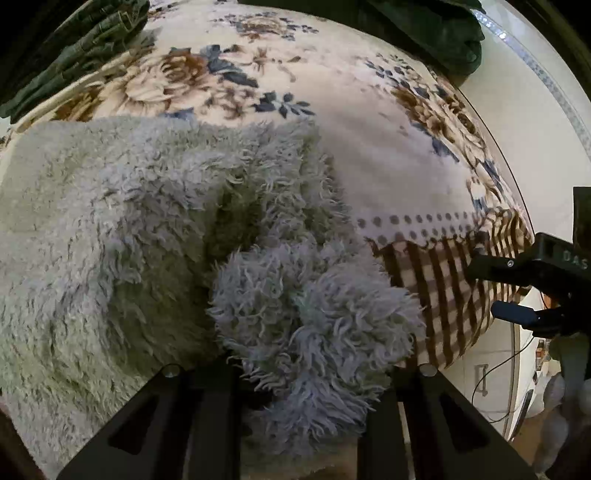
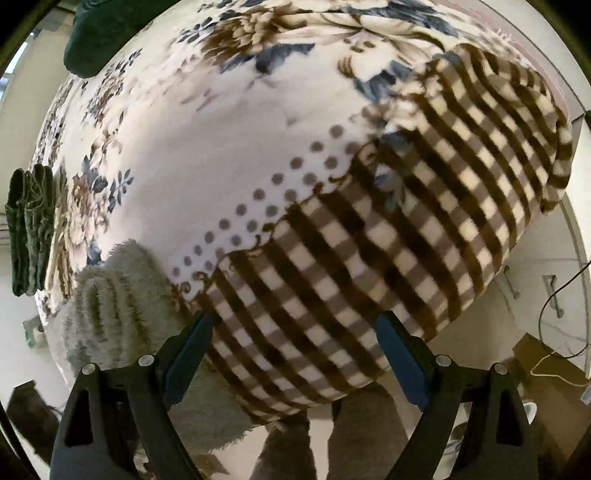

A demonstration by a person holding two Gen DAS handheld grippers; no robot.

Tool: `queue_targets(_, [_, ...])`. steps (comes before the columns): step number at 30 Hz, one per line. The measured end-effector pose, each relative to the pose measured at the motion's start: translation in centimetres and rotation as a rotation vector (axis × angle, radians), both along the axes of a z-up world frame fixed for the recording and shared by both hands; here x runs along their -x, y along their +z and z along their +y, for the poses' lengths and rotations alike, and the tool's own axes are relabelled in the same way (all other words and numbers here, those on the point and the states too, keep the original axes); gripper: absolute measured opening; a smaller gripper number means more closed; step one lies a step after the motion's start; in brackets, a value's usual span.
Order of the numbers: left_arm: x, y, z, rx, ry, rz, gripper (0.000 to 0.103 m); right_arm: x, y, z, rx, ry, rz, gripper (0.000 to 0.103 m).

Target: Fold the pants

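Observation:
Fluffy pale grey-green pants (image 1: 122,236) lie spread on a floral blanket (image 1: 369,147). My left gripper (image 1: 306,373) is closed around a bunched fold of the fluffy fabric (image 1: 314,321), which fills the gap between its fingers. My right gripper (image 2: 295,332) is open and empty, hovering over the brown checked border of the blanket (image 2: 369,266). It also shows in the left wrist view (image 1: 491,291), at the right, with its jaws apart. The pants show at the lower left of the right wrist view (image 2: 114,302).
Folded dark green trousers (image 1: 81,48) lie at the far left of the blanket, and another dark green garment (image 1: 436,33) at the far side. The blanket's edge (image 1: 509,229) drops off to a pale floor on the right. A person's legs (image 2: 332,443) stand below.

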State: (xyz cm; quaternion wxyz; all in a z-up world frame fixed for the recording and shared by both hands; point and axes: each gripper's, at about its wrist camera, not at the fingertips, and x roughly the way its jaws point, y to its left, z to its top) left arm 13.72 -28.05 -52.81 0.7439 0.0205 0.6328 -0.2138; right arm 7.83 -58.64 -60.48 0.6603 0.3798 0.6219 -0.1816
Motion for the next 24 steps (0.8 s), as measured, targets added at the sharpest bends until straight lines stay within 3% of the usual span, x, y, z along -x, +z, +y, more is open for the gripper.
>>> queue_targets(2, [-0.4,0.6,0.8,0.011,0.036,0.043,0.024,-0.4,0.1,0.4,-0.048,0.012,-0.028,0.092])
queue_targets(4, [-0.9,1.3,1.6,0.019,0.076,0.097,0.039,-1.3,0.2,1.3,-0.115,0.028,-0.068,0.092])
queue_targets(6, [-1.3,2.9,2.8,0.077,0.113,0.126,0.091,-2.3,0.4,2.1,-0.196,0.049,-0.113,0.092])
queue_targets(7, [-1.4,3.4,3.2,0.104,0.129,0.13,0.099,-2.9,0.5,2.7,-0.236,0.063,-0.133,0.092])
queue_targets(14, [-2.5,8.0,8.4,0.17,0.266,0.101,0.101,-8.4,1.5,8.0,-0.427,0.214,-0.212,0.092])
queue_targets(16, [-2.9,9.0,10.7,0.146,0.336,0.066,0.101,-9.7,1.1,9.8,-0.447,0.265,-0.191,0.092])
queue_targets(19, [-3.5,9.9,13.9,0.047,0.412,-0.017,0.101,-11.0,-1.1,13.0,-0.507,0.317,-0.125,0.092])
queue_targets(21, [-4.2,9.7,15.5,-0.009,0.442,-0.047,0.101,-11.8,-2.3,15.1,-0.476,0.385,-0.085,0.089])
queue_targets(22, [-4.6,9.2,16.3,-0.024,0.451,-0.045,0.101,-11.9,-2.1,15.9,-0.411,0.415,-0.076,0.078])
queue_targets(23, [-5.1,8.6,17.1,-0.034,0.462,-0.035,0.101,-11.9,-1.6,16.3,-0.352,0.423,-0.076,0.033])
queue_targets(24, [-5.5,8.0,17.8,-0.043,0.475,-0.025,0.101,-11.7,-0.9,16.3,-0.323,0.417,-0.086,0.026])
